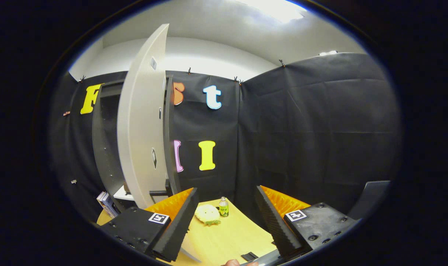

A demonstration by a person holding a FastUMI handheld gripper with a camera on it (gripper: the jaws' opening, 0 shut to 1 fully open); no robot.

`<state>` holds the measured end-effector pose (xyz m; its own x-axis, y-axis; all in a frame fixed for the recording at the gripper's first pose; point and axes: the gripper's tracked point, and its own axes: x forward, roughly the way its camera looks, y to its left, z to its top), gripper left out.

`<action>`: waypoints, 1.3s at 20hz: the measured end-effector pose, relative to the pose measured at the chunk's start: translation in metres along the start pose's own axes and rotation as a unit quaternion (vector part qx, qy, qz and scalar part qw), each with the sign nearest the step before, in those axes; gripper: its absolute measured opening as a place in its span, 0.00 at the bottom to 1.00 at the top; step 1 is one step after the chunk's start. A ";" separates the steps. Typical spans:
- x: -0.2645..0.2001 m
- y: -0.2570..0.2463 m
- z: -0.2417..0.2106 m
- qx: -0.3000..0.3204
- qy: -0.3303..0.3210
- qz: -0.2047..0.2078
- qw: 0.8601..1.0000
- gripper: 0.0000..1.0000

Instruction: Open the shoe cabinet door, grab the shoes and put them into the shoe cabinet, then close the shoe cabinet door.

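The dark shoe cabinet (105,147) stands on the left of the wooden table (227,236), against the black cloth wall. Its pale door (141,125) is swung open and stands edge-on toward me, just beyond my left finger. The inside of the cabinet is dark, with a light shelf low down (122,192). My gripper (227,236) is open, fingers wide apart, with nothing between them. The left fingertip (172,236) sits close to the door's lower edge.
A pale soft plush-like item (207,214) and a small green-labelled bottle (223,207) lie on the table beyond the fingers. Books (106,204) lean beside the cabinet's base. A dark chair back (370,199) stands at right. A fingertip (233,262) shows between the gripper's fingers near me.
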<state>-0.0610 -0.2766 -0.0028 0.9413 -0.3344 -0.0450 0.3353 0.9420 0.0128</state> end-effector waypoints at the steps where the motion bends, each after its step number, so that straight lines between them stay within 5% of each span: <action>1: 0.004 0.003 -0.004 -0.005 0.003 0.007 1.000 0.98; 16: -0.016 0.052 -0.015 0.018 0.018 0.033 0.999 0.95; 26: -0.036 0.145 -0.018 0.023 0.012 0.112 0.993 0.95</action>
<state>-0.0468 -0.1275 -0.0170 0.9916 -0.1148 -0.0601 0.1190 0.9903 0.0716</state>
